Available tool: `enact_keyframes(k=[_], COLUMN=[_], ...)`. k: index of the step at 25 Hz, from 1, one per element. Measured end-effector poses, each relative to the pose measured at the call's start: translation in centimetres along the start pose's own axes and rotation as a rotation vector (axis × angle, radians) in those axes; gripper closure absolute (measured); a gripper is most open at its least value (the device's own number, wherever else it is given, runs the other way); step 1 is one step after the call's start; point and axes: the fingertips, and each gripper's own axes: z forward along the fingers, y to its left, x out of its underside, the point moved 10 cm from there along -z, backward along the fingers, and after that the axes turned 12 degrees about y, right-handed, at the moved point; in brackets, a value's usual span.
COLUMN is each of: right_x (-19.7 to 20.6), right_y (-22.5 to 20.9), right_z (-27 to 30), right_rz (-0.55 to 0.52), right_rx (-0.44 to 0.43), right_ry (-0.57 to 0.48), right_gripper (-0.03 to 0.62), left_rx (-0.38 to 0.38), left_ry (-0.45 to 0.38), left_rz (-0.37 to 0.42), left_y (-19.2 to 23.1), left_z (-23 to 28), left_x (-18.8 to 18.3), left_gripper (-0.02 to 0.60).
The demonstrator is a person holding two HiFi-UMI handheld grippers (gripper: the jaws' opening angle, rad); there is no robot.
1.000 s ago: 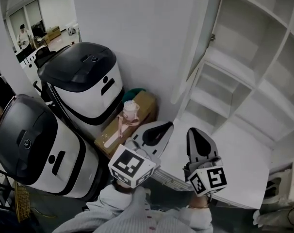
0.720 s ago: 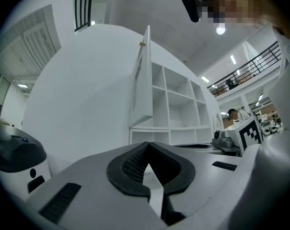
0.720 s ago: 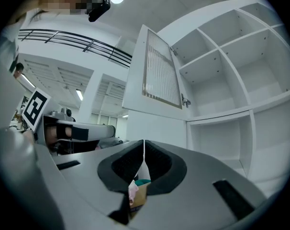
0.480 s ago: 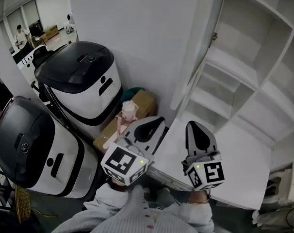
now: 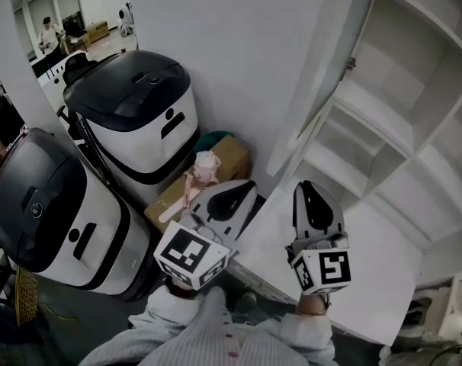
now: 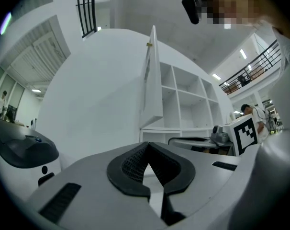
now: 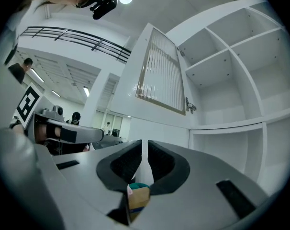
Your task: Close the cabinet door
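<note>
The white cabinet (image 5: 414,105) stands with its shelves bare and its door (image 5: 319,90) swung out toward me. In the head view my left gripper (image 5: 242,191) is shut and holds nothing, pointing at the wall left of the door's lower edge. My right gripper (image 5: 308,191) is also shut and holds nothing, below the door and in front of the lower shelves. The left gripper view has the door (image 6: 152,80) edge-on above the left gripper (image 6: 147,146). In the right gripper view the door's ribbed glass panel (image 7: 159,75) hangs above the right gripper (image 7: 144,146).
Two black-and-white machines (image 5: 136,120) (image 5: 48,212) stand at the left against the wall. A cardboard box (image 5: 227,162) with a pink thing (image 5: 204,166) on it lies between them and the cabinet. A white ledge (image 5: 368,273) juts out under the shelves. People (image 5: 48,33) stand far back.
Both grippers have drifted a little, the left one leftward in the picture and the right one slightly up. The head view has swung, so the cabinet sits further right. Both stayed shut.
</note>
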Motion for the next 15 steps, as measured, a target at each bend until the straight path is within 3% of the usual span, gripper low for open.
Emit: enact_keyframes(k=[8,15], right_x=[-1.3,-1.8], right_y=[-0.3,-0.4], right_z=[1.7,4.3], right_rz=[-0.104,-0.210], right_rx=[0.002,0.057], right_ry=[-0.029,-0.056], right_gripper=[0.572,0.441], left_rx=[-0.059,-0.149], left_ry=[0.023,0.059], left_rz=[-0.045,-0.081], left_y=[0.3,1.6], left_z=[-1.0,-3.3], left_x=[1.2,2.6], left_gripper=[0.572,0.572])
